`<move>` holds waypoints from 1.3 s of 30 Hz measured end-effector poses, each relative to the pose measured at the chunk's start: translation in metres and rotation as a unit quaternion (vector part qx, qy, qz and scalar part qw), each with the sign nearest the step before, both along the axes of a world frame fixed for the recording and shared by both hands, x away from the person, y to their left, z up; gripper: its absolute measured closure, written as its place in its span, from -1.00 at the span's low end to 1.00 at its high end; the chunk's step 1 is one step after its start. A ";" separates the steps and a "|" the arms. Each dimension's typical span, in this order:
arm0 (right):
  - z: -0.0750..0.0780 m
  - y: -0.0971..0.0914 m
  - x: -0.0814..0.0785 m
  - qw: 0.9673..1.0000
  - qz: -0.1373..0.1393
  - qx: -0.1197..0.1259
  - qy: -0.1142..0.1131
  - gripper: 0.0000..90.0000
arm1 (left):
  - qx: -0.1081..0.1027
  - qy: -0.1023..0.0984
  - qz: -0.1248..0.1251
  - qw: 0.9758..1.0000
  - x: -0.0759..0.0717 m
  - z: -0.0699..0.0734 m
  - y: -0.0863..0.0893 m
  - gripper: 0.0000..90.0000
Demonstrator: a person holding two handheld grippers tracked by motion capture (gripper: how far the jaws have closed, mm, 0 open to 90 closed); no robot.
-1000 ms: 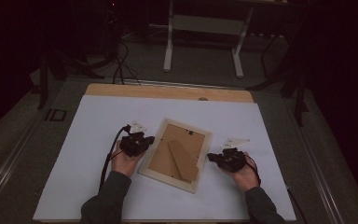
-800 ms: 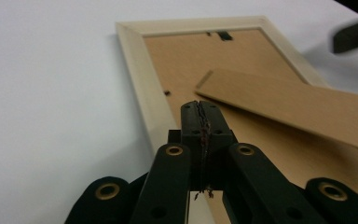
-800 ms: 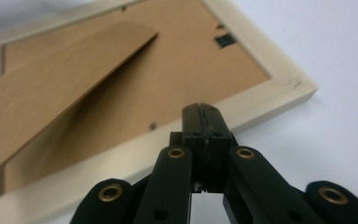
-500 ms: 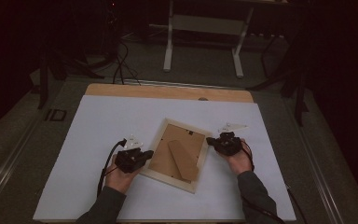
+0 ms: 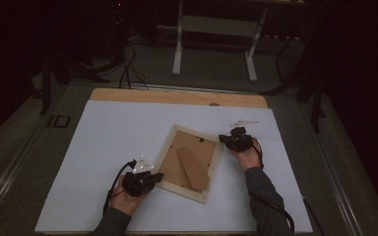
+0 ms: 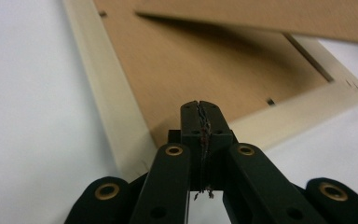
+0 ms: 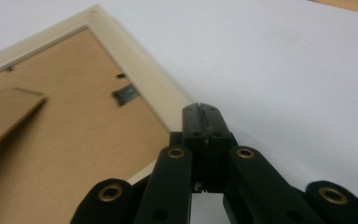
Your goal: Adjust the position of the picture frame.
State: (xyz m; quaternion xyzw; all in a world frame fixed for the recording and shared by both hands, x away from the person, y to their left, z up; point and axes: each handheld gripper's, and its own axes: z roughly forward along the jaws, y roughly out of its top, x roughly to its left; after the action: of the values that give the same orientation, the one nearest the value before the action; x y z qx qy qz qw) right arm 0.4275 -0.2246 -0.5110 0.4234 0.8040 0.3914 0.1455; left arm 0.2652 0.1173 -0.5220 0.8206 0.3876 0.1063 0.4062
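Note:
A pale wooden picture frame (image 5: 215, 162) lies face down and askew on the white table top (image 5: 108, 147), its brown backing and stand flap (image 5: 194, 169) facing up. My left gripper (image 5: 155, 176) is shut, and its tips sit at the frame's near left corner. In the left gripper view the closed left gripper (image 6: 200, 105) hovers over the backing just inside the frame's corner rail (image 6: 116, 107). My right gripper (image 5: 223, 139) is shut at the frame's far right corner. In the right gripper view the right gripper (image 7: 200, 108) lies over the frame's rail (image 7: 144, 81). Whether either touches the frame I cannot tell.
A strip of bare wood (image 5: 177, 97) runs along the table's far edge. Beyond it on the dark floor stand white metal legs (image 5: 178, 54) and cables (image 5: 128, 69). White surface lies free to the left of and behind the frame.
My left hand slid toward the near edge along the frame's left side. My right hand moved away along the frame's right side. The frame stayed nearly in place.

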 end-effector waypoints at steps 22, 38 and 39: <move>-0.006 0.011 0.024 0.999 -0.043 -0.016 0.015 1.00 | 0.030 0.022 -0.038 0.999 -0.024 -0.012 -0.007 0.98; -0.010 0.011 0.028 0.998 -0.049 -0.018 0.029 1.00 | 0.037 0.024 -0.040 0.998 -0.022 -0.014 -0.009 0.99; -0.010 0.011 0.028 0.998 -0.048 -0.018 0.030 1.00 | 0.038 0.024 -0.040 0.998 -0.022 -0.014 -0.010 0.99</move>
State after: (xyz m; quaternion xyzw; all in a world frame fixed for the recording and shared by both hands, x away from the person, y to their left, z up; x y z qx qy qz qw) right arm 0.4556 -0.2134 -0.5208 0.4706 0.7936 0.3563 0.1479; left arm 0.2430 0.1074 -0.5356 0.8523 0.3601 0.0853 0.3697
